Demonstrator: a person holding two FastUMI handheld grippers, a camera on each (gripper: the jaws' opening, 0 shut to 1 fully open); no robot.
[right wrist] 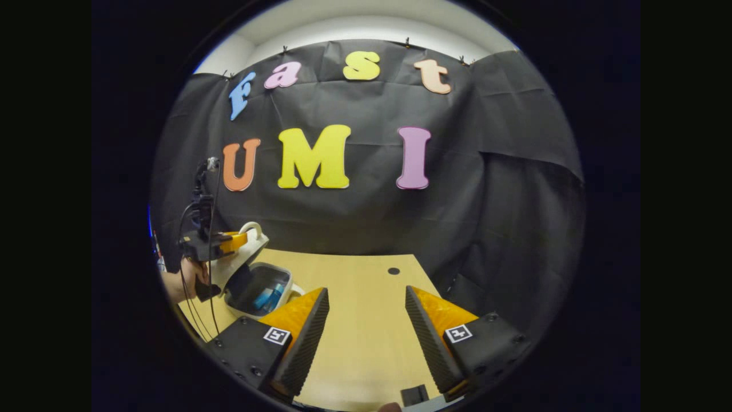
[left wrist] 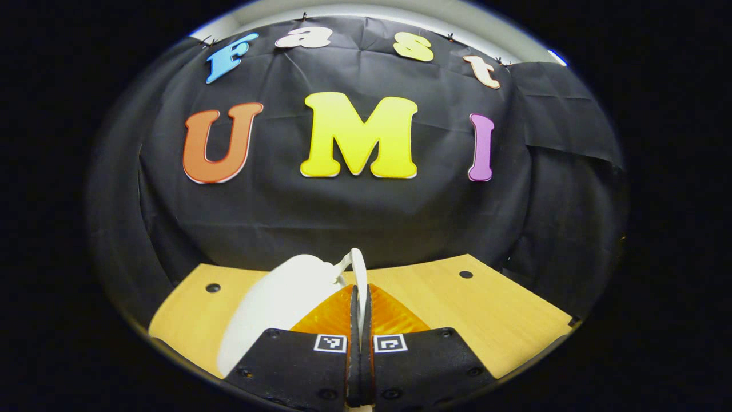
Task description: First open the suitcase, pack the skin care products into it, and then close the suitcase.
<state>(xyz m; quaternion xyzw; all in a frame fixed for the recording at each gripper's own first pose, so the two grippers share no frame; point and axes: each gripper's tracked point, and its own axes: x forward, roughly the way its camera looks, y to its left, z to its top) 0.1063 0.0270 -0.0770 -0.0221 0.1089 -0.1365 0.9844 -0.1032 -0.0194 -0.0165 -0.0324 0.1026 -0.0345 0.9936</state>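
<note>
My left gripper is pinched on the handle of the white suitcase lid; both fingers press against that thin white loop, which rises just past my fingertips. The lid curves away from the handle, tilted above the wooden table.

From the right gripper view I see that same left gripper farther off, with a hand behind it, holding the lid raised at a slant over the suitcase's lower shell. The shell sits open on the table, and inside it lie blue skin care products, near the wall of the shell farthest from the lid.

My right gripper has its fingers spread wide apart, holding nothing, hovering over bare tabletop just beside the suitcase.
</note>
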